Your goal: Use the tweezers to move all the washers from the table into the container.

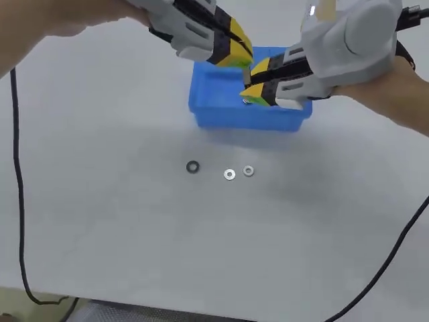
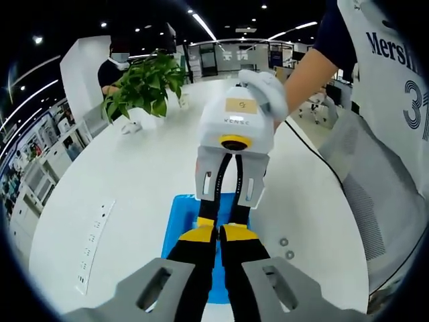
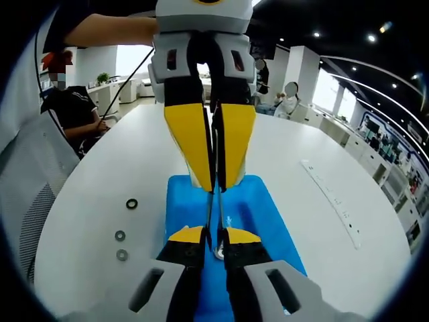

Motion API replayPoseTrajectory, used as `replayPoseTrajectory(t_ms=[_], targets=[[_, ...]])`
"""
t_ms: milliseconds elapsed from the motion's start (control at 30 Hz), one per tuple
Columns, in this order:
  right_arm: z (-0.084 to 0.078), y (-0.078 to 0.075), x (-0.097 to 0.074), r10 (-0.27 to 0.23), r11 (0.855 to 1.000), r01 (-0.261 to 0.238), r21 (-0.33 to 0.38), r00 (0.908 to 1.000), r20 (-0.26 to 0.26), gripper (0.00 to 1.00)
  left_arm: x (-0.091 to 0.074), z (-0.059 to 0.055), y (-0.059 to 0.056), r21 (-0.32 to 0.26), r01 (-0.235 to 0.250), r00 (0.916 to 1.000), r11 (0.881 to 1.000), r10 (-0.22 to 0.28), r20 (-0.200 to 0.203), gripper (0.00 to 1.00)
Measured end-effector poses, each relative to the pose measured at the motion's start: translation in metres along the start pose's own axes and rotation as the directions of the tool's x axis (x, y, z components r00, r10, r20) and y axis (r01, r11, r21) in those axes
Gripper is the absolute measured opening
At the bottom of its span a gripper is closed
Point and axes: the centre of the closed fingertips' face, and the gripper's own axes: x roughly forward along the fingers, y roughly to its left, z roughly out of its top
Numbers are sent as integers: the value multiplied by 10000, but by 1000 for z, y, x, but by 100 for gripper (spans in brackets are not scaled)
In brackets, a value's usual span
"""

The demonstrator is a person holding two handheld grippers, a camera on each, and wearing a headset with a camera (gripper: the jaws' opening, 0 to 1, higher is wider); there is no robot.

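Facing each other above the blue container (image 1: 221, 119), the left gripper (image 1: 245, 58) and the right gripper (image 1: 251, 87) meet tip to tip over the far middle of the white table (image 1: 134, 235). The left gripper reaches in from the person's left. Its yellow-tipped jaws are pressed together on the upper part of the tweezers (image 3: 215, 168), a thin metal pair that runs from those jaws down towards the right gripper. The right gripper's own yellow-tipped jaws stand close on either side of the tweezers' lower end; whether they squeeze it or merely flank it cannot be told. At that lower end, over the container's floor, a small silvery ring (image 3: 219, 253) shows, and it cannot be told whether it is held or lies loose. Three washers (image 1: 230, 174) lie on the table in a short row in front of the container's near wall, apart from it. The one to the left is dark, and the two to the right are silvery and lie close together. A black cable (image 1: 17, 201) trails down the table's left side, and a second cable (image 1: 395, 248) crosses its near right corner. In the left gripper view a leafy potted plant (image 2: 144, 84) stands towards the table's far end.
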Motion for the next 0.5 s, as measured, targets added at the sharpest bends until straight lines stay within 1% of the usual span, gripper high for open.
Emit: replayPoseTrajectory(t_ms=[67,167,200,333,433,500], targets=[[5,3,-4,31,9999,-30,-110,10000,64,11,-5,6,-5,81,28,10000,10000,-28,47,6],[16,14,-14,185,9992,-177,-362,9996,235,11,-12,15,-13,183,58,9999,9998,-59,97,6],[17,15,-15,209,9991,-199,-381,9995,256,11,-15,19,-18,254,93,9999,9996,-97,125,6],[29,29,-30,362,9988,-344,-356,9980,515,11,-26,31,-34,361,157,9996,9992,-166,237,6],[36,42,-36,559,9976,-531,-437,9963,650,10,-33,39,-49,430,160,9994,9989,-173,293,6],[41,52,-40,631,9968,-594,-536,9956,689,10,-35,42,-58,501,129,9995,9987,-144,294,6]])
